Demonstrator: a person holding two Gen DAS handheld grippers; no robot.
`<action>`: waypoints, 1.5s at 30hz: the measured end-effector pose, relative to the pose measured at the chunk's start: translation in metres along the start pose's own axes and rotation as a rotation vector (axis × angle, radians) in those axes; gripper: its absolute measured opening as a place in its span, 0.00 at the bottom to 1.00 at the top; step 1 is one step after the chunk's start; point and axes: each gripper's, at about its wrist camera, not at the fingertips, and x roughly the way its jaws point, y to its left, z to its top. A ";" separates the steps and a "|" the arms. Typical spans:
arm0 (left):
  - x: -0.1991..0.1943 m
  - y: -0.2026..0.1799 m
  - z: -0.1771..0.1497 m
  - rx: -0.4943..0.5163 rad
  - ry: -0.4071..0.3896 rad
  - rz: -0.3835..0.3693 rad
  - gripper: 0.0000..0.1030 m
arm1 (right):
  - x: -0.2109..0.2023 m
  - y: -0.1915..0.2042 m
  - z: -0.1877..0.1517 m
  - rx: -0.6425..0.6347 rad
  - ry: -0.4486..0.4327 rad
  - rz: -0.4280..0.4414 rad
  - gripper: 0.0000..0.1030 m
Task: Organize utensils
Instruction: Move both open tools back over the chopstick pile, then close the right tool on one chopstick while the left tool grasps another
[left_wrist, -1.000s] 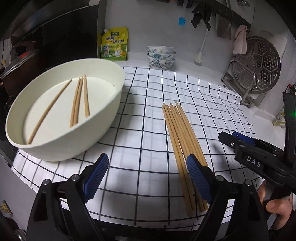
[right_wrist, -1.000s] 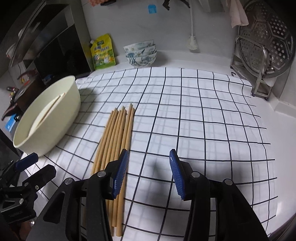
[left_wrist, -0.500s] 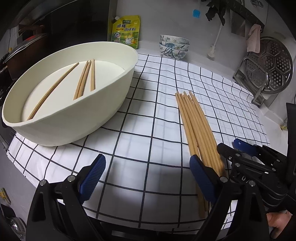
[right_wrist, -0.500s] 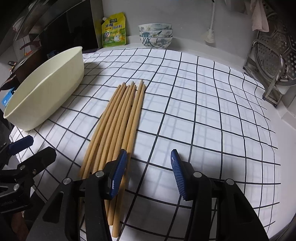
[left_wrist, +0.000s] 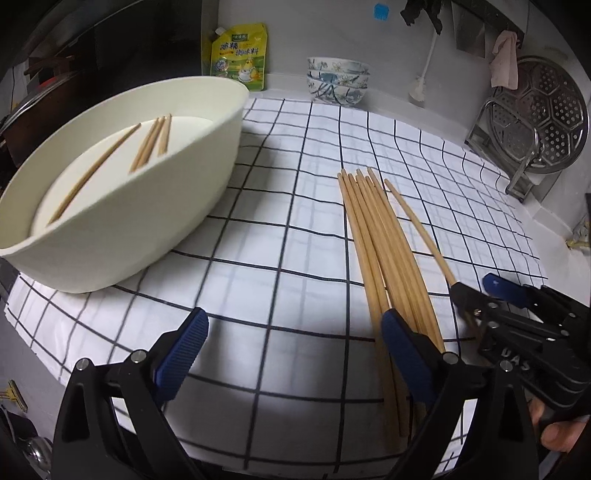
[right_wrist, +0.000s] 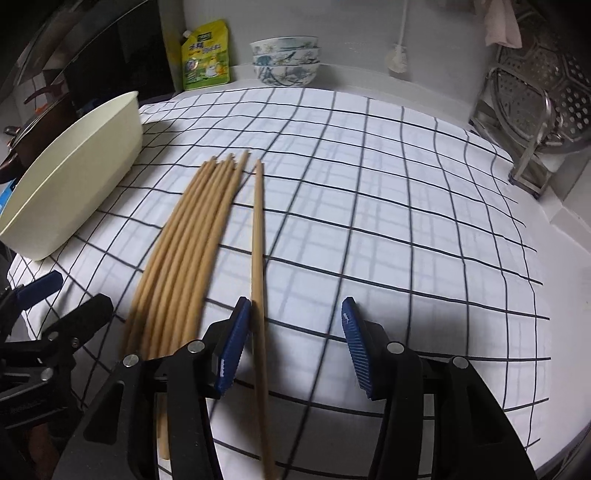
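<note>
Several wooden chopsticks (left_wrist: 384, 251) lie bundled on the checked cloth (left_wrist: 295, 206); they also show in the right wrist view (right_wrist: 188, 240). One chopstick (right_wrist: 257, 258) lies apart, between the open jaws of my right gripper (right_wrist: 291, 347), touching its left pad (right_wrist: 232, 350). It also shows in the left wrist view (left_wrist: 417, 225). The cream bowl (left_wrist: 110, 236) at the left holds three chopsticks (left_wrist: 151, 144). My left gripper (left_wrist: 291, 358) is open and empty, low over the cloth's front edge, its right pad (left_wrist: 406, 354) over the bundle.
Stacked patterned bowls (left_wrist: 336, 79) and a yellow-green pouch (left_wrist: 236, 55) stand at the back wall. A metal steamer rack (left_wrist: 539, 118) stands at the back right. The cream bowl also shows in the right wrist view (right_wrist: 70, 177). The right gripper shows in the left wrist view (left_wrist: 484, 295).
Both grippers have moved lower and forward. My right gripper has pushed one chopstick away from the bundle, and it now lies between its jaws.
</note>
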 end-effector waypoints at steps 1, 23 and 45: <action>0.003 -0.002 0.000 0.001 0.008 -0.002 0.90 | 0.000 -0.003 0.000 0.007 0.000 0.000 0.47; 0.016 -0.004 0.003 0.030 0.002 0.106 0.94 | 0.002 -0.007 0.002 0.004 -0.020 0.007 0.47; 0.010 -0.021 0.009 0.088 -0.001 -0.005 0.08 | 0.001 -0.002 0.000 0.012 -0.047 0.085 0.06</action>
